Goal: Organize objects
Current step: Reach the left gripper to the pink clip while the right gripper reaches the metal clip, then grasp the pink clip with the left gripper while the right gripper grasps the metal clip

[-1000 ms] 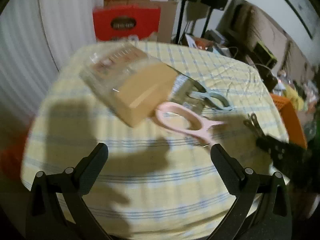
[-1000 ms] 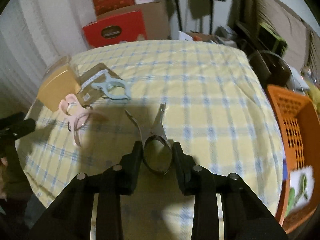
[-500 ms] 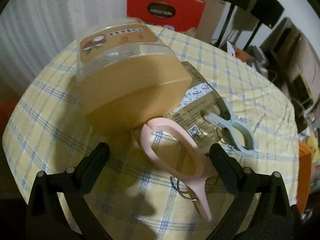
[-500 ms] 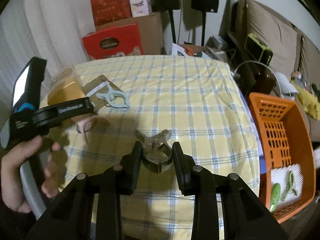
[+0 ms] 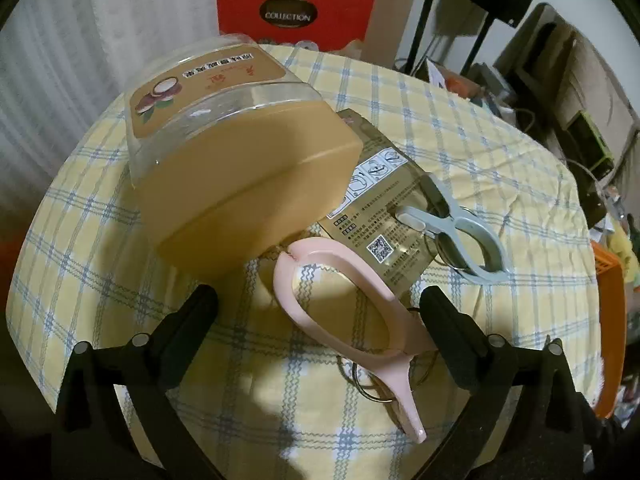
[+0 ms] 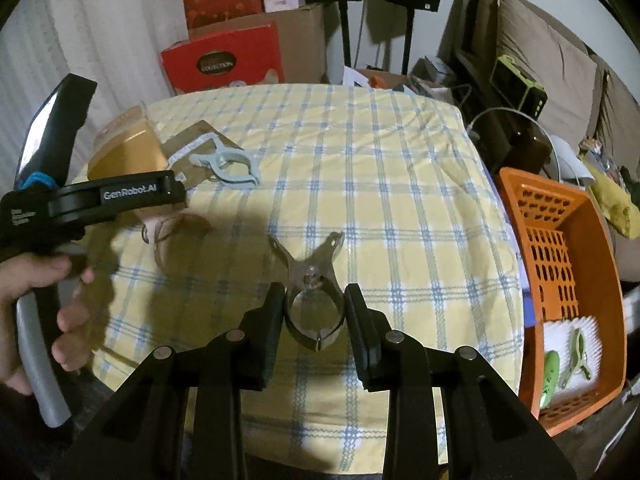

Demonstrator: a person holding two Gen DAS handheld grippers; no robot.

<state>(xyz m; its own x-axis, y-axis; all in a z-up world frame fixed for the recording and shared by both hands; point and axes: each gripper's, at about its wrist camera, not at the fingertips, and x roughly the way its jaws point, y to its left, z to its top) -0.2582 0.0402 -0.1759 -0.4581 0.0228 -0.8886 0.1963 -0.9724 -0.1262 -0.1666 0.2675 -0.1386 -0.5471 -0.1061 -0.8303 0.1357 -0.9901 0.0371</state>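
Left wrist view: close, steep down on table (image 5: 100, 216). Right: farther back; both share pink clip (image 5: 344, 308).

Clips on tabletop (image 6: 400, 200): 3 — 1 pink (image 5: 340, 300), 1 pale blue (image 5: 460, 236), 1 metal (image 6: 314, 304). Jar w/ tan lid (image 5: 240, 160): 1. Foil pouch (image 5: 384, 200): 1. Orange basket (image 6: 568, 280): 1, w/ 2 green clips (image 6: 576, 356).

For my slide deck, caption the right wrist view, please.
Right gripper grips a metal clip above the checked tablecloth, orange basket beside the table.
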